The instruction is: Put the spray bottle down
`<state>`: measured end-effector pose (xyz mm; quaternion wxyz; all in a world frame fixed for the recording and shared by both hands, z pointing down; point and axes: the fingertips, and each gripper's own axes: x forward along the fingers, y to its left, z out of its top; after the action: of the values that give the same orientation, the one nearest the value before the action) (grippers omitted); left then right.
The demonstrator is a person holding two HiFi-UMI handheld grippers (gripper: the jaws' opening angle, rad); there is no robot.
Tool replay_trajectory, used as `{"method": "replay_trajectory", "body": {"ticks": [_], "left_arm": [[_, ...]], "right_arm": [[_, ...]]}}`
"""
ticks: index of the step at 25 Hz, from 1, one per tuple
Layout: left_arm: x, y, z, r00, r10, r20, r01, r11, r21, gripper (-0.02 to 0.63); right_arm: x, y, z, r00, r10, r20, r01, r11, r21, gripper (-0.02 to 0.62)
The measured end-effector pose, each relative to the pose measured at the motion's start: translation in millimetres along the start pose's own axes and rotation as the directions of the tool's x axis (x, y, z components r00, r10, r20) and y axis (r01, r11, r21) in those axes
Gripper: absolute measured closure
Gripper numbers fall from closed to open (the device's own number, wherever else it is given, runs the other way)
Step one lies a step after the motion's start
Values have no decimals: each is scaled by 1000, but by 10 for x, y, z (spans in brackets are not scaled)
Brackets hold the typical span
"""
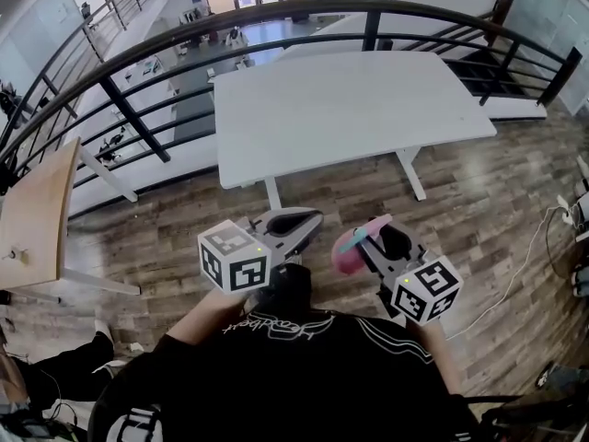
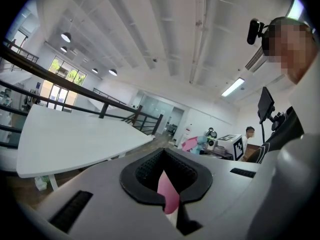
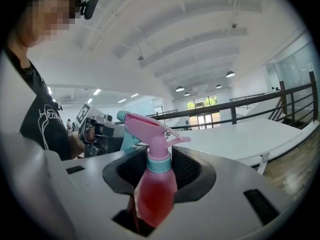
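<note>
A pink spray bottle [image 1: 349,252] with a teal collar and pink trigger head stands upright between the jaws of my right gripper [image 1: 373,239], which is shut on its body. In the right gripper view the spray bottle [image 3: 154,190] fills the middle of the right gripper [image 3: 160,173]. My left gripper [image 1: 294,221] is held beside it, close to the person's chest, its jaws together. In the left gripper view a thin pink piece [image 2: 168,194] shows between the pads of the left gripper [image 2: 165,176]; I cannot tell what it is. The white table [image 1: 350,109] stands ahead, beyond both grippers.
A dark curved railing [image 1: 276,17] runs behind the white table. A wooden tabletop [image 1: 37,210] is at the left edge. A white cable [image 1: 515,265] lies on the plank floor at the right. The person's black shirt [image 1: 294,357] fills the bottom.
</note>
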<state>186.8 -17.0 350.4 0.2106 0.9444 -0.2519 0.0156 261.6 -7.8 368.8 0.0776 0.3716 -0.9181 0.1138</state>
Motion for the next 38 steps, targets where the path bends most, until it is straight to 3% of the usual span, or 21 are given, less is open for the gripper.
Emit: {"method": "replay_trajectory", "body": {"ticks": [11, 29, 38], "left_arm": [[320, 856, 194, 999, 38, -7, -38, 999, -35, 598], [484, 3204, 1213, 991, 131, -12, -131, 987, -90, 598], [521, 3813, 1400, 989, 148, -26, -150, 983, -106, 598]], "right_arm": [[699, -608, 50, 999, 4, -37, -3, 1000, 15, 449], [3062, -1605, 857, 994, 80, -74, -79, 997, 19, 449], [3717, -1848, 974, 991, 101, -89, -100, 995, 24, 449]]}}
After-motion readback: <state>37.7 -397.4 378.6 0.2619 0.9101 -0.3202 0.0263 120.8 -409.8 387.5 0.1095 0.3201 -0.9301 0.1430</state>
